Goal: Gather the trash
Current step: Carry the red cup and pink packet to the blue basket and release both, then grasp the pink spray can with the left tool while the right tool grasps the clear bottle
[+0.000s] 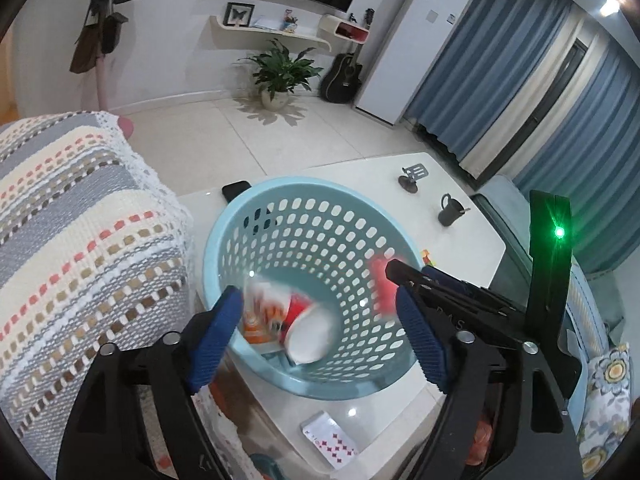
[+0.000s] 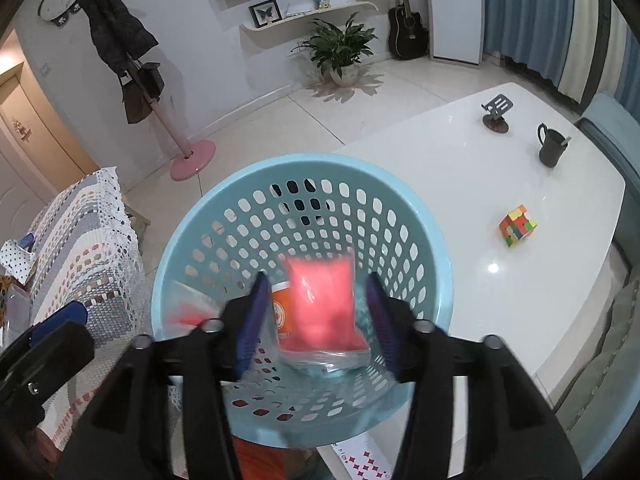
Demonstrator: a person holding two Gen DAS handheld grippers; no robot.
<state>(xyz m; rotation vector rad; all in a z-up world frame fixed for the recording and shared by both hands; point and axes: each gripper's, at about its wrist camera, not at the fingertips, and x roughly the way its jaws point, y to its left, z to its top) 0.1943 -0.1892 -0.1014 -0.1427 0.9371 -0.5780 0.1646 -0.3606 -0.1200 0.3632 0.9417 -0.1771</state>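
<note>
Both the left gripper and right gripper hang wide open, gripping nothing, above the basket so trash like the pink packet drops inside.

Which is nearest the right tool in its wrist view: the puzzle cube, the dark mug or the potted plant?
From the right tool:
1. Puzzle cube, on the table to its right.
2. Dark mug, farther back on the table.
3. Potted plant, on the floor by the far wall.
</note>
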